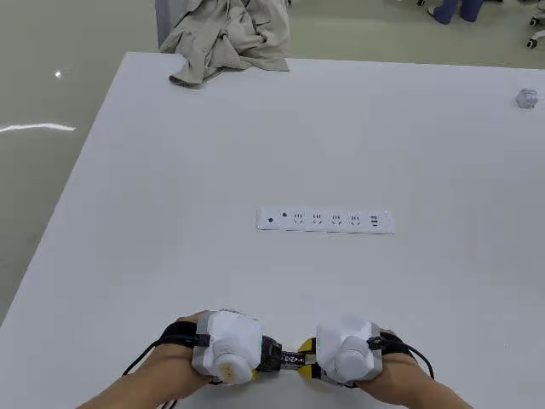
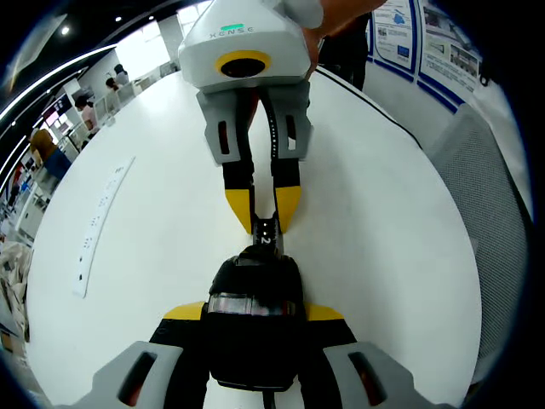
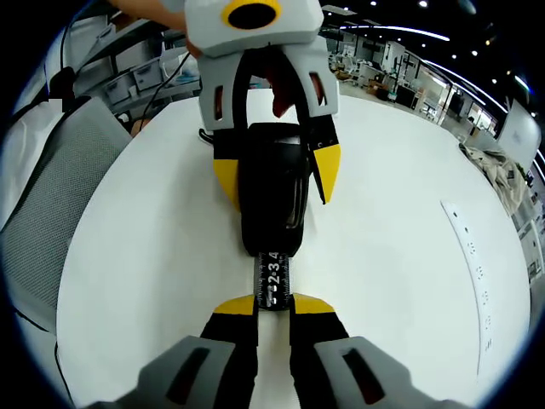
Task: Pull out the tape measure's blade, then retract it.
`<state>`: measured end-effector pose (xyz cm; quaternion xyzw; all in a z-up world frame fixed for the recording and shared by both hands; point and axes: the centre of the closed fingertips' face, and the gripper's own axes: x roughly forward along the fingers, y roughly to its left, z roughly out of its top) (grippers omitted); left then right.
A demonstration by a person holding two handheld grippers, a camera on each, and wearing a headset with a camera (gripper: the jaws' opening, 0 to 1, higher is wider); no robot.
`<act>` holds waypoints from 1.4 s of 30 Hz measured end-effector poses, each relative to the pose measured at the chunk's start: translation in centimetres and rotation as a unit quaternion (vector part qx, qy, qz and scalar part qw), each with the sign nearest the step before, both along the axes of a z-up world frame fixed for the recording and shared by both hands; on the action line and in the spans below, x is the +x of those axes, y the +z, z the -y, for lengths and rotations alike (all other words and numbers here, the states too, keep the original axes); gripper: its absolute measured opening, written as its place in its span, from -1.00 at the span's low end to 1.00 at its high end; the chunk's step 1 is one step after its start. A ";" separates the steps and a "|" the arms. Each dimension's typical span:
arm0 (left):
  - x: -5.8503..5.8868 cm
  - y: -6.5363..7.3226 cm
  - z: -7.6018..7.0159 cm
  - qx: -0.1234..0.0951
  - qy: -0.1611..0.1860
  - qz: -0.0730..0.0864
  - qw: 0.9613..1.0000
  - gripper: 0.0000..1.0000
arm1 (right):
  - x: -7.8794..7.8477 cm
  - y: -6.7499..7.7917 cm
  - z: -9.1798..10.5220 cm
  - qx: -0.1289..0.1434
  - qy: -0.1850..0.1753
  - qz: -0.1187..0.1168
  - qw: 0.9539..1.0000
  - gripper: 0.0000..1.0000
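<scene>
Looking down through the head view, I have both grippers at the near edge of the white table (image 1: 255,128), nose to nose and almost touching. The left gripper (image 2: 255,311) has its jaws clamped on either side of the black tape measure (image 2: 255,341), whose case sits between the yellow tips with its mouth facing the other tool. The right gripper (image 3: 274,305) has its jaws pressed together on the blade (image 3: 273,277), pinching it near its free end. Just a short run of blade is out of the case; in the right gripper view I read the numbers 2, 3 and 4 on it. The blade runs straight between the two tools, just above the tabletop; I cannot tell whether the case touches the surface.

Farther back, near the middle of the table, a white power strip (image 1: 325,220) lies flat, well apart from my grippers. A crumpled beige cloth (image 1: 226,38) is heaped at the far edge, and a small pale object (image 1: 526,98) sits far to the right, too small to identify.
</scene>
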<state>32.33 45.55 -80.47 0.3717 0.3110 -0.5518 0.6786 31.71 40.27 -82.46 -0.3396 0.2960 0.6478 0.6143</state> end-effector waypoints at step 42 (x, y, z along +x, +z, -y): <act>0.0 -0.2 0.1 0.007 0.003 -0.002 1.000 -0.25 | 0.5 -0.3 5.6 -0.024 -0.009 -0.003 1.000 -0.77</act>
